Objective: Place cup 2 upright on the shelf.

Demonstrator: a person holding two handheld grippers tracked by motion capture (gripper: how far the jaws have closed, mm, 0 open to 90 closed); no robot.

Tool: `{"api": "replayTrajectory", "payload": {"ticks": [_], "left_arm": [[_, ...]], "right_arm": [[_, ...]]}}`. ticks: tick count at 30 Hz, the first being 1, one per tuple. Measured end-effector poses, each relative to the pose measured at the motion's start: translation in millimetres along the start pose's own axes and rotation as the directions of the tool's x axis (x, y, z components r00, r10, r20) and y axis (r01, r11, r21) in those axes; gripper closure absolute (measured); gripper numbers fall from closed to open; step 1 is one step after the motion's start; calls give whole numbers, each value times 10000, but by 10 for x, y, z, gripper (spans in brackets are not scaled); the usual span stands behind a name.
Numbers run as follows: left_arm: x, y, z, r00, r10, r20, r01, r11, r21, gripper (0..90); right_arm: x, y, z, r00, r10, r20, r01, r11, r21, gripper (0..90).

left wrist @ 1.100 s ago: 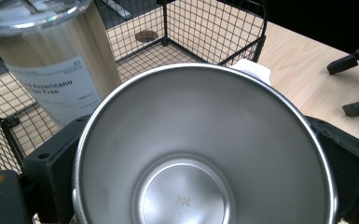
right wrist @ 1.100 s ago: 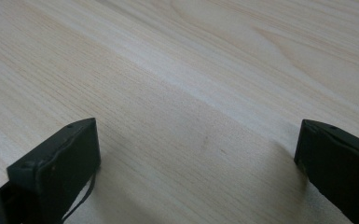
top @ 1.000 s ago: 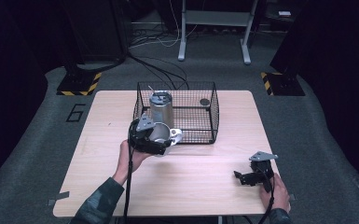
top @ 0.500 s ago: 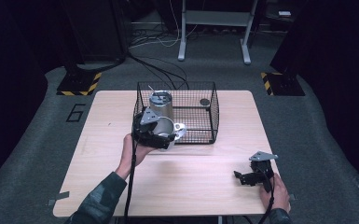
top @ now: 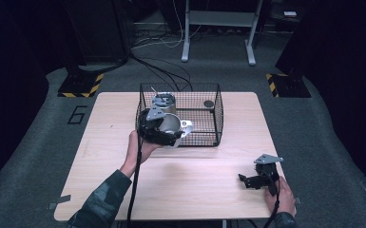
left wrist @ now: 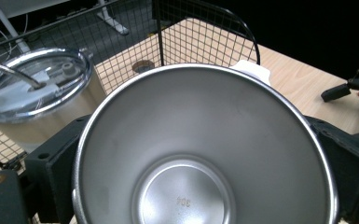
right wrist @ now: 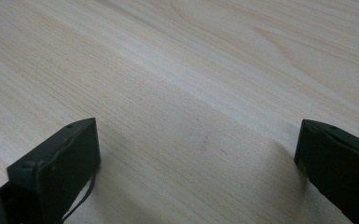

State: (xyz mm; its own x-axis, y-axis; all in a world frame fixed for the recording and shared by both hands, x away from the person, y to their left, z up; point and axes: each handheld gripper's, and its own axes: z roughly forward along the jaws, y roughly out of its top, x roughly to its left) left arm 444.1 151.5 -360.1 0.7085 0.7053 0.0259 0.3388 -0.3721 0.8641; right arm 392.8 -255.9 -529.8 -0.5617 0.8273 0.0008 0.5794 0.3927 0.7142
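Stainless steel cup with a white handle [top: 171,127] sits clamped between the jaws of the left tool [top: 158,132], mouth turned toward that tool's camera; in the left gripper view the cup [left wrist: 205,154] has a black jaw on either side of its rim. It is held at the front left corner of the black wire mesh basket [top: 204,102], about at the top edge. Inside the basket, just behind the cup, stands a steel tumbler with a clear lid [top: 163,101]. Right tool [top: 256,180] rests low over the light wooden desk [top: 195,175], near its right front corner, well apart, jaws spread wide with nothing between them.
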Motion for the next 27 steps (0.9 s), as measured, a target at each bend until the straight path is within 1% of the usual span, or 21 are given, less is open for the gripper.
{"api": "replayTrajectory", "payload": {"ticks": [2,4,8,9,13,18,22,23,24,27], "left_arm": [[8,48,23,10000,68,9,-68,10000,14,60],[9,62,33,10000,84,-3,-84,10000,-6,59],[23,128,85,10000,22,40,-21,10000,-19,59],[24,142,96,10000,50,-11,-50,10000,-38,60],[31,188,126,9999,116,-1,-116,9999,-42,59],[43,266,210,9999,126,-60,-126,9999,-34,59],[59,297,244,9999,145,-53,-145,9999,14,59],[59,306,270,9998,153,-111,-153,9999,-3,60],[58,309,286,9999,92,-118,-92,10000,-13,59],[69,320,313,9999,72,-101,-71,10000,12,60]], "right_arm": [[0,0,0,10000,2,1,-2,10000,-1,0],[0,0,0,10000,5,2,-5,10000,1,0],[0,0,0,10000,0,1,0,10000,1,0],[0,0,0,10000,2,3,-2,10000,-1,0],[0,0,0,10000,2,-1,-2,10000,5,0],[0,0,0,10000,0,-2,0,10000,-1,0],[0,0,0,10000,5,1,-5,10000,0,0],[0,0,0,10000,2,-1,-2,10000,1,0],[0,0,0,10000,-1,2,1,10000,-3,0],[0,0,0,10000,1,0,-1,10000,1,0]]}}
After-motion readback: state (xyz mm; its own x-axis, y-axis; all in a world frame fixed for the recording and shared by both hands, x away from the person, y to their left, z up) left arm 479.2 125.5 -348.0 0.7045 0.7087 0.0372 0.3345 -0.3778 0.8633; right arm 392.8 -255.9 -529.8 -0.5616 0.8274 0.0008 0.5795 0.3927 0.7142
